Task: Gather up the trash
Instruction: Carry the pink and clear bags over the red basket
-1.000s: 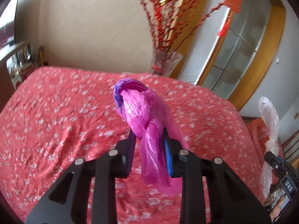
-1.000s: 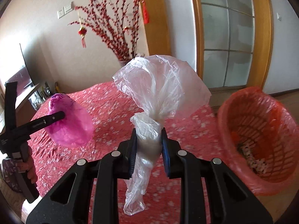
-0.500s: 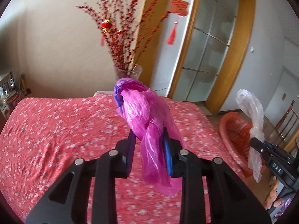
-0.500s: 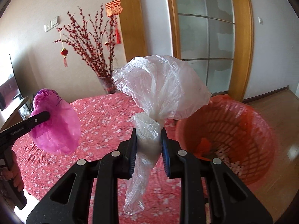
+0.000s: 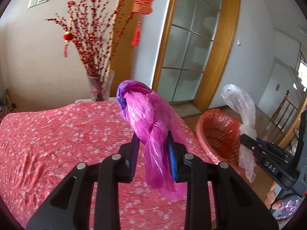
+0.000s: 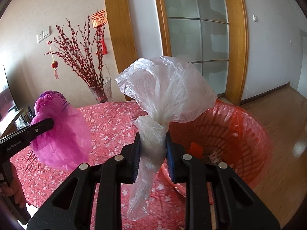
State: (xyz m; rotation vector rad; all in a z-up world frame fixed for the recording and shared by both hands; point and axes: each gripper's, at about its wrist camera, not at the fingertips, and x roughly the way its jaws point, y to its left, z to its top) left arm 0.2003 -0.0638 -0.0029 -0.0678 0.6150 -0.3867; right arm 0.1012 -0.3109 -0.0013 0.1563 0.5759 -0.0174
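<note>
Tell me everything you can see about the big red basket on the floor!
The round red plastic basket has lattice walls full of slots and a thin reddish plastic liner draped over its rim. It stands upright on the wooden floor beside the bed with the red flowered cover. Inside lie a few scraps, one of them orange. The right gripper holds the crumpled clear plastic bag in front of it, not touching it.

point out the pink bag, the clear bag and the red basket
pink bag [image 5: 151,118], left wrist view, bunched upper body
clear bag [image 6: 168,88], right wrist view, puffed top
red basket [image 6: 255,126], right wrist view, far inner wall
</note>
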